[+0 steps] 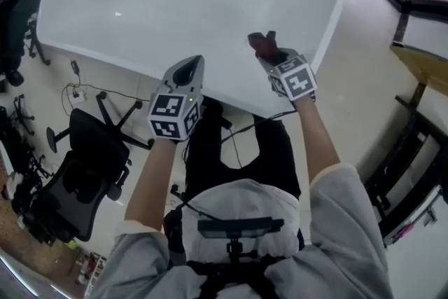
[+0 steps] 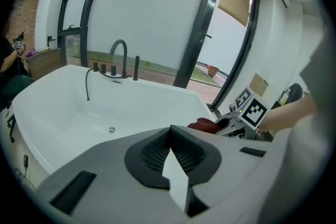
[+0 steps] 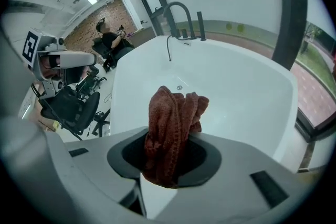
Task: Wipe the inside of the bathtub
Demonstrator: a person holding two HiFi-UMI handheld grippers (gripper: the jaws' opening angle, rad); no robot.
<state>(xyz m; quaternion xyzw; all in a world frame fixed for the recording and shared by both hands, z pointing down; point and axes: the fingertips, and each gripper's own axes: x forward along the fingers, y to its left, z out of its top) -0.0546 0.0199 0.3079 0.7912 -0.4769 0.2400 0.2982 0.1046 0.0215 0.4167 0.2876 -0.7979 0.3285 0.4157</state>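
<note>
Wiping looks not started. My right hand-held gripper (image 1: 266, 47) is clamped on the cloth (image 3: 173, 134), above the near rim of the bathtub (image 1: 175, 24) and off its inside. My left hand-held gripper (image 1: 187, 72) is closed on nothing. The whole inside is left. The gripper views show the faucet (image 2: 119, 55) whole; the head view shows both grippers by the rim.
</note>
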